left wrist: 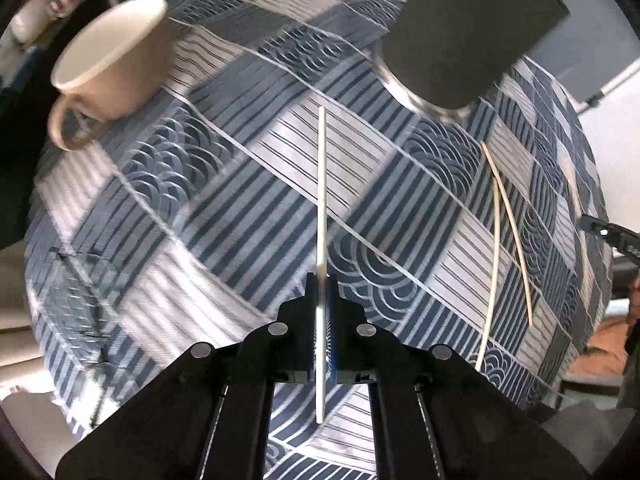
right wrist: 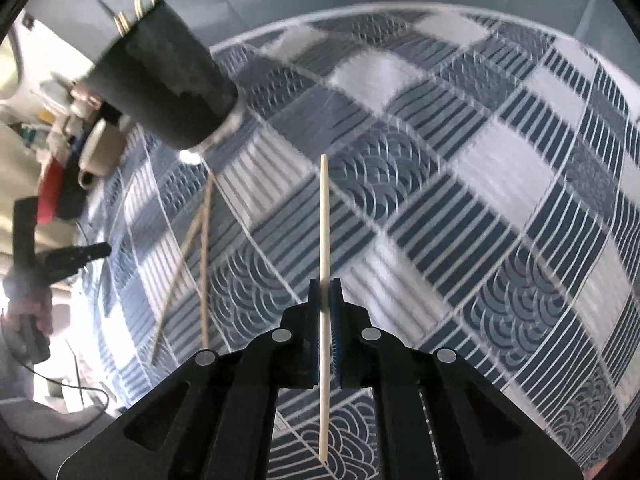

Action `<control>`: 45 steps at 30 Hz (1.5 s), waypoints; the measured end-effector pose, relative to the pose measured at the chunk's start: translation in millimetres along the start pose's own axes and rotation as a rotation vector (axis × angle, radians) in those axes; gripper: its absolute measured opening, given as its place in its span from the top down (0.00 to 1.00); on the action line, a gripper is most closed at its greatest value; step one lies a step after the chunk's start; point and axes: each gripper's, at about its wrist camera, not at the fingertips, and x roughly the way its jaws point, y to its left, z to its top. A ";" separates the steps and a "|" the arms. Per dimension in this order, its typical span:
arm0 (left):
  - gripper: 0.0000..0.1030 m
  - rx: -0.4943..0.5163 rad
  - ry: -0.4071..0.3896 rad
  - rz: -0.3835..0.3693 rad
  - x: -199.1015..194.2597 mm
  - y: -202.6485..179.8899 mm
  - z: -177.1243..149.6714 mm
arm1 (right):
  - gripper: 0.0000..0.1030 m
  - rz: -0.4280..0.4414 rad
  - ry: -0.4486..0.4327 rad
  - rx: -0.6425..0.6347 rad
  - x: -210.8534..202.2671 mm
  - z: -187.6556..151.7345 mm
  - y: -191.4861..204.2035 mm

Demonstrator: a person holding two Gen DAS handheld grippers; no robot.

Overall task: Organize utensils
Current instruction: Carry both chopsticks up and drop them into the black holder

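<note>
So both grippers have a chopstick each right now. The left gripper (left wrist: 322, 300) is clamped tight on a pale white chopstick (left wrist: 321, 184), pinched between the blue pads roughly 2/3 of the way down its length. The stick runs straight along the fingers, tip pointing away from the camera, and a short tail hangs back under the jaws. Same deal on the other side: the right gripper (right wrist: 325, 300) is squeezed shut on a wooden chopstick (right wrist: 325, 216), tan, slim, tapered at the far tip, also lined up with the fingers.

What matters for the next bit, I'd guess, is the dark holder. In the left wrist view the black cylindrical holder (left wrist: 476, 36) with its shiny metal base sits far and to the right of the stick's tip. In the right wrist view the same holder (right wrist: 160, 76) is far and to the left, with 4 or so wooden stick ends already poking out of its top. So it sits between the 2 hands, and neither tip is over its mouth yet. Can't really call which hand is closer.

2 more wooden chopsticks (left wrist: 504, 240) lie crossed on the blue patterned cloth (left wrist: 224, 184) near the holder's base. A cream cup (left wrist: 112, 56) sits far left, well apart.
</note>
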 end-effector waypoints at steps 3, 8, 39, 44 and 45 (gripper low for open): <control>0.95 -0.012 -0.044 0.014 -21.9 5.3 9.0 | 0.95 0.000 -0.047 -0.022 -16.5 22.1 6.0; 0.95 -0.031 -0.150 0.020 -58.8 10.6 38.1 | 0.95 0.018 -0.115 -0.060 -35.4 64.0 27.7; 0.95 0.013 -0.602 -0.186 -138.4 -88.9 177.8 | 0.95 0.317 -0.502 -0.305 -93.0 218.6 174.3; 0.95 -0.001 -0.615 -0.223 -122.9 -95.9 189.5 | 0.95 0.357 -0.528 -0.296 -74.5 231.9 174.5; 0.95 0.002 -0.621 -0.228 -120.7 -96.5 190.4 | 0.95 0.366 -0.530 -0.291 -69.5 232.2 174.5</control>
